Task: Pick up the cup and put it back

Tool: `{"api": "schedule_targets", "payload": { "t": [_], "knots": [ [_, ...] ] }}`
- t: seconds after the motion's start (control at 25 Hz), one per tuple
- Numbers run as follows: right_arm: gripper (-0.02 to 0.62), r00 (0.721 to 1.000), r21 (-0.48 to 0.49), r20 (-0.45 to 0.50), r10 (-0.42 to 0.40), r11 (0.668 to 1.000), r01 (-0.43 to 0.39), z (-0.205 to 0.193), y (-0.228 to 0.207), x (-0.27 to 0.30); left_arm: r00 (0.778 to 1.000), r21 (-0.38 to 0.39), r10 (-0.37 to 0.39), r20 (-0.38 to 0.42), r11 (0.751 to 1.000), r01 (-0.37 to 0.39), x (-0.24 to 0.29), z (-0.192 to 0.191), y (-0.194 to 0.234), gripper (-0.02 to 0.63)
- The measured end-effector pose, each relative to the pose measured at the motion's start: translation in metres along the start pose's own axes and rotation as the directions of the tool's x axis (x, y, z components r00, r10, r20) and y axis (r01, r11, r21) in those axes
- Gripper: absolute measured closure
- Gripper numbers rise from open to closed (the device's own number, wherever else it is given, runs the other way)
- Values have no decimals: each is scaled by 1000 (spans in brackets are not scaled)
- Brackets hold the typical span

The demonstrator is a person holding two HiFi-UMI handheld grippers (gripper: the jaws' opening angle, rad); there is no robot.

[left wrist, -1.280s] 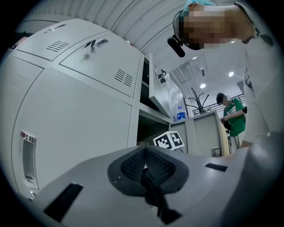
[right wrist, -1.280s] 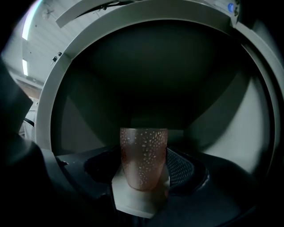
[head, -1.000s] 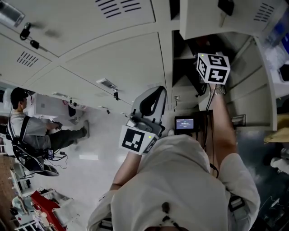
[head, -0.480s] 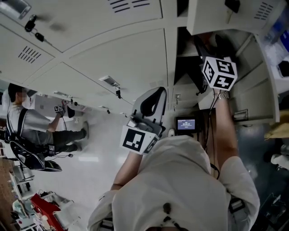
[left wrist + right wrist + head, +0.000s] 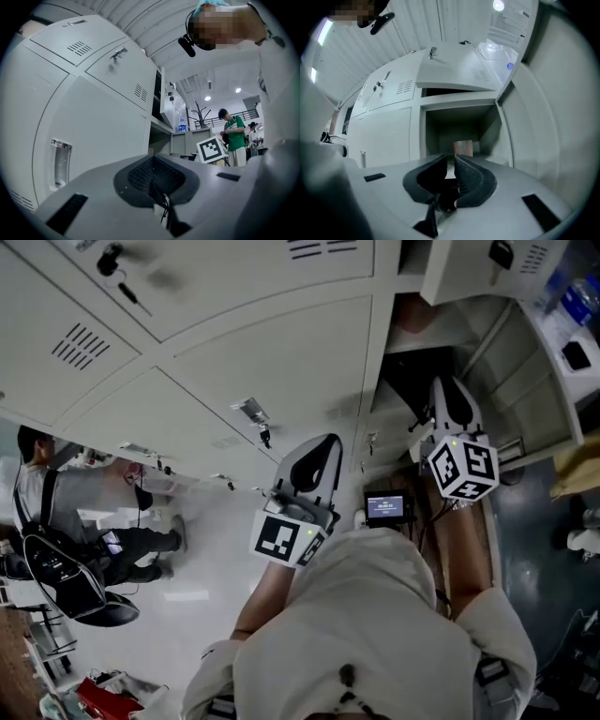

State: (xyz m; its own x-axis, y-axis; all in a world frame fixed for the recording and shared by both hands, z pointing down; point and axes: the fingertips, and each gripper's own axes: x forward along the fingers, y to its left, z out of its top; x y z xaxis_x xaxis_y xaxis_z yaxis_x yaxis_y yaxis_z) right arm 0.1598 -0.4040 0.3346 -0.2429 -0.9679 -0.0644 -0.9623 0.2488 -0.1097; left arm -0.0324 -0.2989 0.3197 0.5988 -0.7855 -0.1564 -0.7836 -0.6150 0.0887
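Head view: my worry is the right gripper (image 5: 448, 390) going in carelessly. It sits at the mouth of the open locker (image 5: 412, 390), arm stretched straight out from the shoulder. The left gripper (image 5: 322, 444) is tucked in front of the chest, nose towards the shut doors (image 5: 262, 352), and a loose swing could rap them.

Left gripper view: pads pressed together, nothing in them. It faces the shut doors with a recessed handle (image 5: 60, 161) off to the left. It's idle and tipped slightly upward.

Right gripper view: here's the real risk. The cup (image 5: 463, 147) stands on the locker floor towards the back, well beyond the tips. The jaws have just been closing, and they're down to a thin slit with nothing between them. If I push in like this, I'd judge the tips would poke the cup, tipping it or shoving it against the back wall. They need to spread before the reach. The gripper points level, straight at the cup.
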Motion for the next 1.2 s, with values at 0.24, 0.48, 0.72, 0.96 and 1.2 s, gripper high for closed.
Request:
{"api": "schedule_targets", "payload": {
  "t": [0.24,0.48,0.72,0.96,1.2],
  "knots": [
    [566,1000,2,-2,-27,1000,27,-4,58,-49,1000,-19,-12,2,1000,12,-54,8,28,598],
    [568,999,28,-37,-14,999,15,-22,124,-102,999,-49,-47,-18,998,46,-114,4,37,598],
    [568,996,38,-76,-56,998,59,-40,162,-163,994,-83,-90,-65,993,85,-155,-15,32,598],
    [568,991,54,-112,-70,996,77,-52,174,-220,987,-92,-134,-92,988,126,-166,-28,0,598],
    [568,991,65,-103,-82,994,89,-54,154,-259,986,-78,-125,-110,990,117,-165,-34,-36,598]
  ]
}}
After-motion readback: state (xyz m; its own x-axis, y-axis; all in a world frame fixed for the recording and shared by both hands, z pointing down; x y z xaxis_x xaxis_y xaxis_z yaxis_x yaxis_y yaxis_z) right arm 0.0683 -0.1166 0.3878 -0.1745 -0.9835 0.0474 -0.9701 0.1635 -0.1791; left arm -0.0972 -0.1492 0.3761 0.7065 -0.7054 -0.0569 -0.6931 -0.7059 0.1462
